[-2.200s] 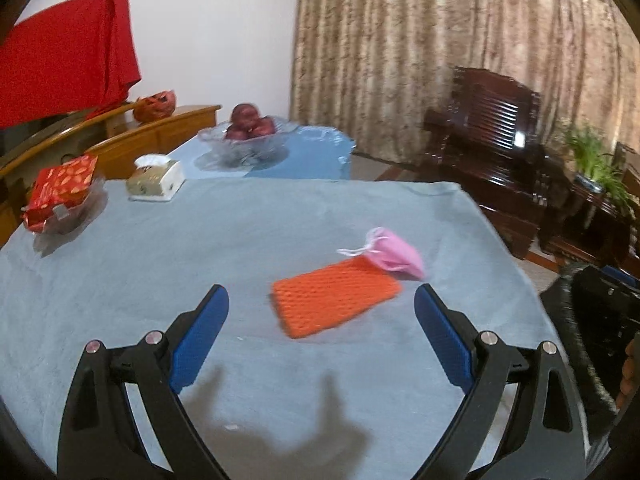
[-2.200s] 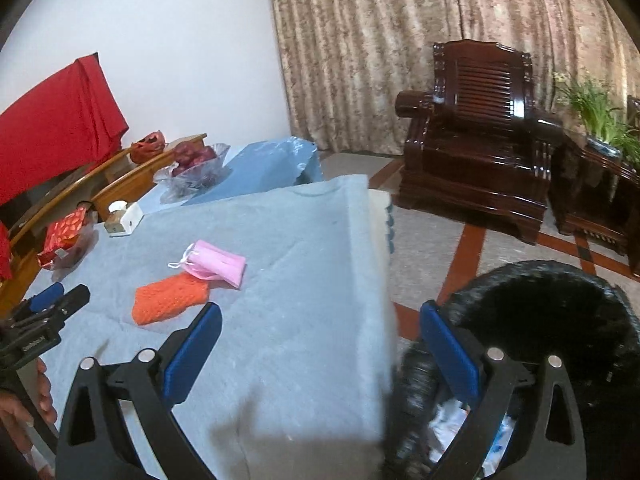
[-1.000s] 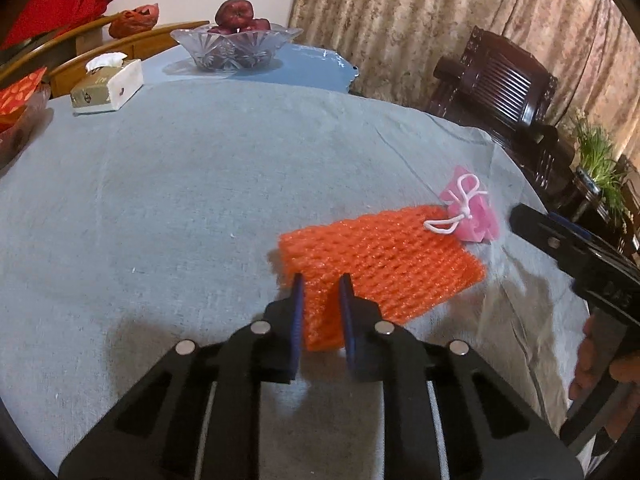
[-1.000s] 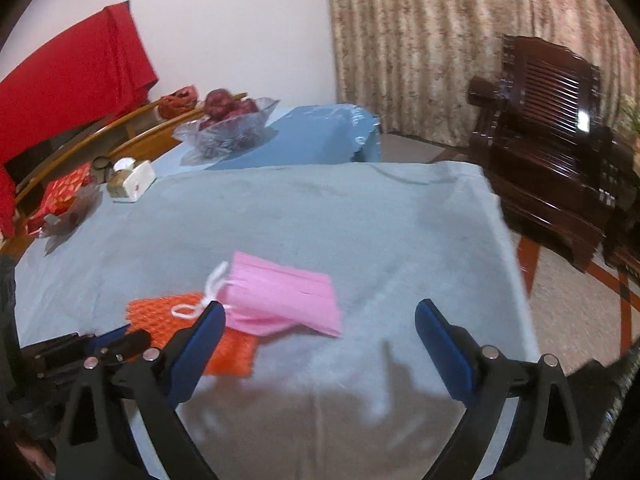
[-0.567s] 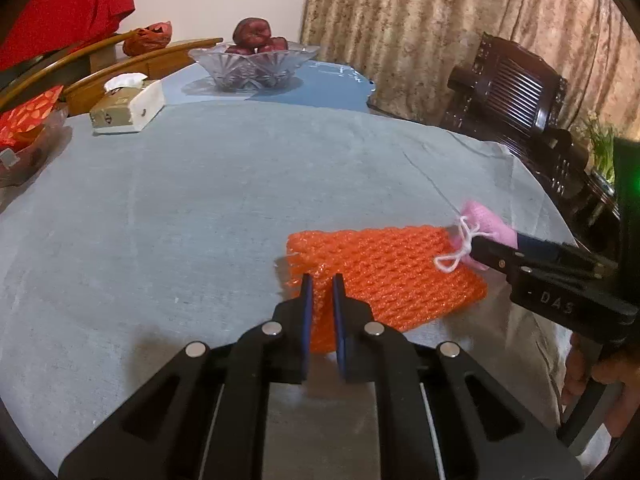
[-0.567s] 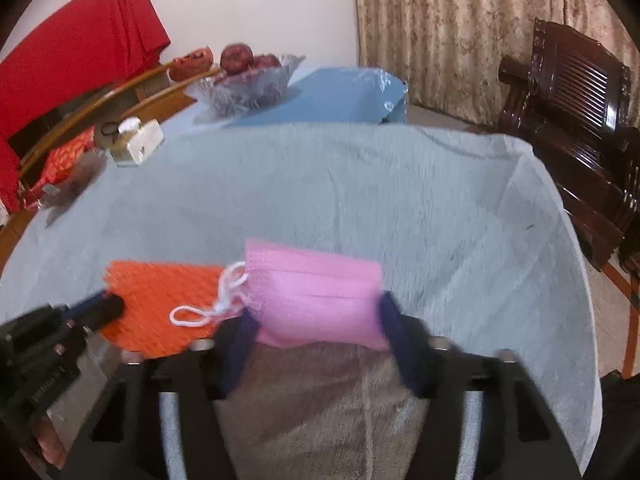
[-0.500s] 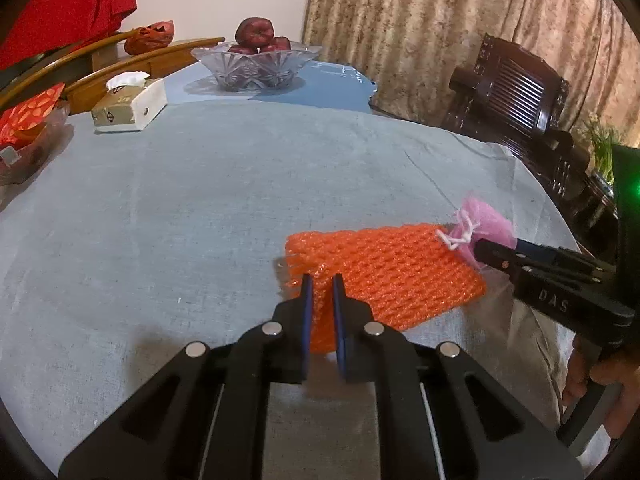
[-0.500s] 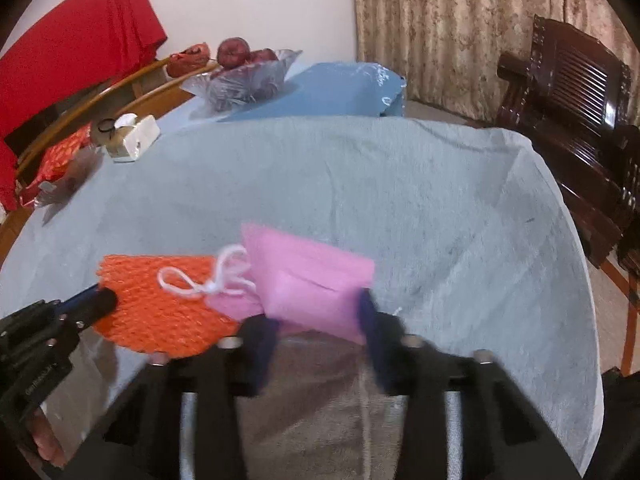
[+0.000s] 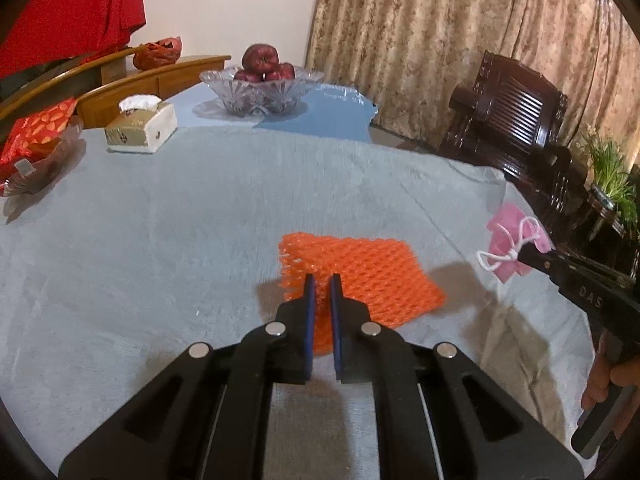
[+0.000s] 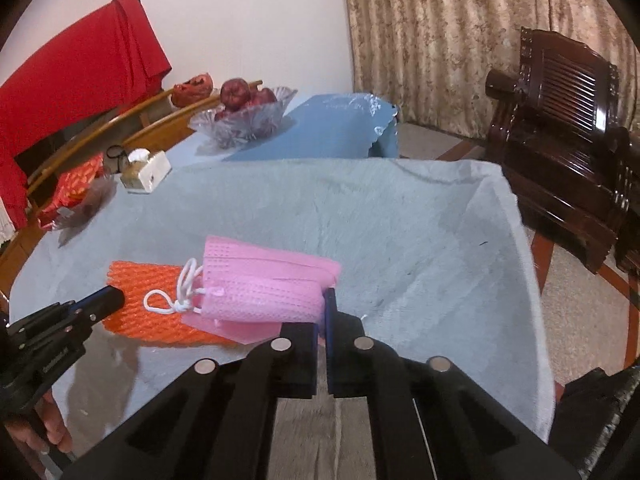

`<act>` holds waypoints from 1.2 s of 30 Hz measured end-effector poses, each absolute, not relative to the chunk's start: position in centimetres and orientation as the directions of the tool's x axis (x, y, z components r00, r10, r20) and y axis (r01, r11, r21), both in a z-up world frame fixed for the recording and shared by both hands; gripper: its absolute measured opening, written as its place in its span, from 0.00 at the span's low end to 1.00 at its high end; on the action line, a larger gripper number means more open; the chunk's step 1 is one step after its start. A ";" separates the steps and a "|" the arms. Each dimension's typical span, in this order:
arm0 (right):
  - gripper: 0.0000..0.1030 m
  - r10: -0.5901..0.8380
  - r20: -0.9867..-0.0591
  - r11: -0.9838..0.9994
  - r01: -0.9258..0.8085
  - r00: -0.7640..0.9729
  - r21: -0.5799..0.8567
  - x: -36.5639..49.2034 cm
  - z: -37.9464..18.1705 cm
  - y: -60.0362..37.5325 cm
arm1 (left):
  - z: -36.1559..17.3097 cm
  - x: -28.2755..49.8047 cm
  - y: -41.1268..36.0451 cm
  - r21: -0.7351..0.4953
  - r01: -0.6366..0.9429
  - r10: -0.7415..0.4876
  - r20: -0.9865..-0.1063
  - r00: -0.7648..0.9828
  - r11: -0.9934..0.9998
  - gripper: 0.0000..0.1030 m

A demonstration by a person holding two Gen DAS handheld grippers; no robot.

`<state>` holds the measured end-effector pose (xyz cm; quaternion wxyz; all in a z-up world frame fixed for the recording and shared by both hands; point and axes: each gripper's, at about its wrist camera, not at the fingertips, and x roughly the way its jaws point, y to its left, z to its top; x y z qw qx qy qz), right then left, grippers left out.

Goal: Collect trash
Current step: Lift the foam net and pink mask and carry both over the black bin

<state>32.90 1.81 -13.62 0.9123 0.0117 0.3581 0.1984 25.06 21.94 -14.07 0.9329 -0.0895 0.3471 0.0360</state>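
Right gripper had just closed, pinching a pleated pink mask, its near edge hidden between the fingers. Left gripper pinched the orange foam net, partly hidden.

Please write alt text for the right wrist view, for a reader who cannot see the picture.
The right tongs are shut on a folded pink face mask, held above a grey-blue tablecloth. At left, the left tongs grip an orange foam net; behind stand a glass bowl of apples and a tissue box.
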 end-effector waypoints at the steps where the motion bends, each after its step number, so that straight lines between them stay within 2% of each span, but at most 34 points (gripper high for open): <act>1: 0.03 0.371 -0.642 0.921 -0.353 0.670 0.164 32.5 -13.2 1.6 | -13.6 24.9 21.8 -0.142 -0.126 0.004 -0.647 0.762 0.982 0.06; 17: 0.03 0.356 -0.573 0.932 -0.323 0.738 0.163 27.3 -8.1 -2.4 | -7.5 21.4 17.3 -0.138 -0.034 -0.049 -0.560 0.827 0.990 0.06; 36: 0.03 0.279 -0.530 0.960 -0.235 0.800 0.151 21.8 -4.9 -9.4 | -3.8 18.1 10.0 -0.153 0.123 -0.183 -0.493 0.850 0.981 0.06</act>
